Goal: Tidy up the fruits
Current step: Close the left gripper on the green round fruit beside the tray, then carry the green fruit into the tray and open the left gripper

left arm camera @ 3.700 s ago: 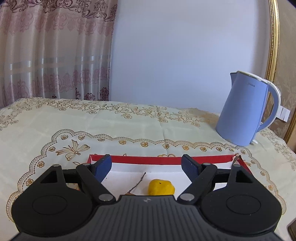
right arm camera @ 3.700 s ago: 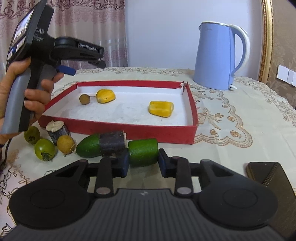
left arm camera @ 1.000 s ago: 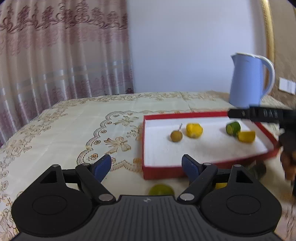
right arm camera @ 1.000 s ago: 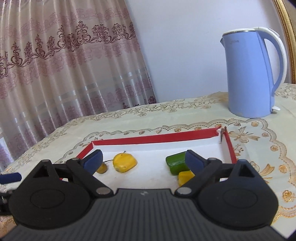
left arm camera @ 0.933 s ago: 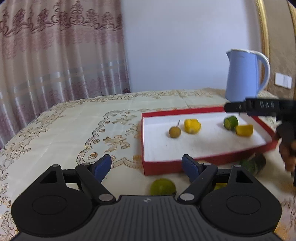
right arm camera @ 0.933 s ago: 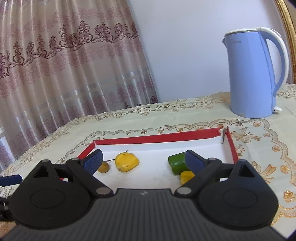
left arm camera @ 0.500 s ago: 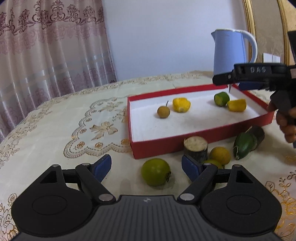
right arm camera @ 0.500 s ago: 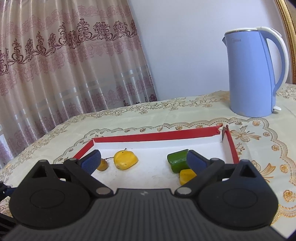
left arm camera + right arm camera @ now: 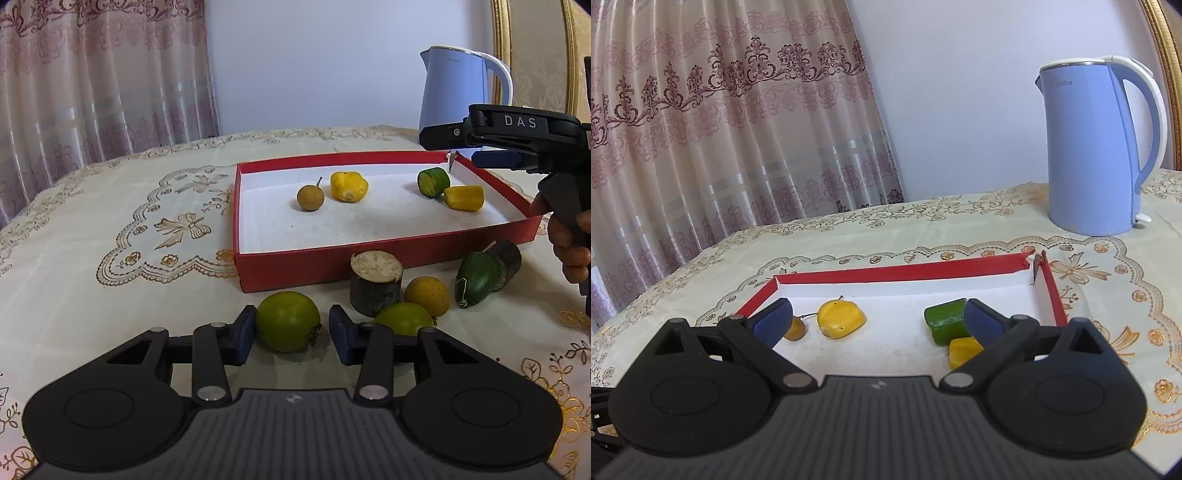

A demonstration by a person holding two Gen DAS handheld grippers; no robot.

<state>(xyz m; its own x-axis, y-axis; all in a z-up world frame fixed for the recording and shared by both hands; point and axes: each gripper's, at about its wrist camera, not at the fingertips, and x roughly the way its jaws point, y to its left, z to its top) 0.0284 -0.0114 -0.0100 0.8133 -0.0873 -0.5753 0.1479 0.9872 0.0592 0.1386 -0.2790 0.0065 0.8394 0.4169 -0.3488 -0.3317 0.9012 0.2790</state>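
While the right gripper [image 9: 875, 320] hung spread over the red tray [image 9: 376, 258], the left gripper [image 9: 291, 330] had descended and narrowed around the green tomato [image 9: 288, 320], not yet pinching.

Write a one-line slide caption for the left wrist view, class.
Left gripper, jaws open, brackets a green fruit on the tablecloth in front of the red tray.

Green round fruit [image 9: 287, 320]: near, on cloth, just outside the red tray [image 9: 384, 258].
Tray contents: brown stemmed fruit [image 9: 310, 197], yellow lump [image 9: 348, 186], green cut piece [image 9: 433, 182], yellow wedge [image 9: 464, 197].
Outside, right: bark-skinned stub [image 9: 375, 282], avocado-like fruit [image 9: 476, 277].
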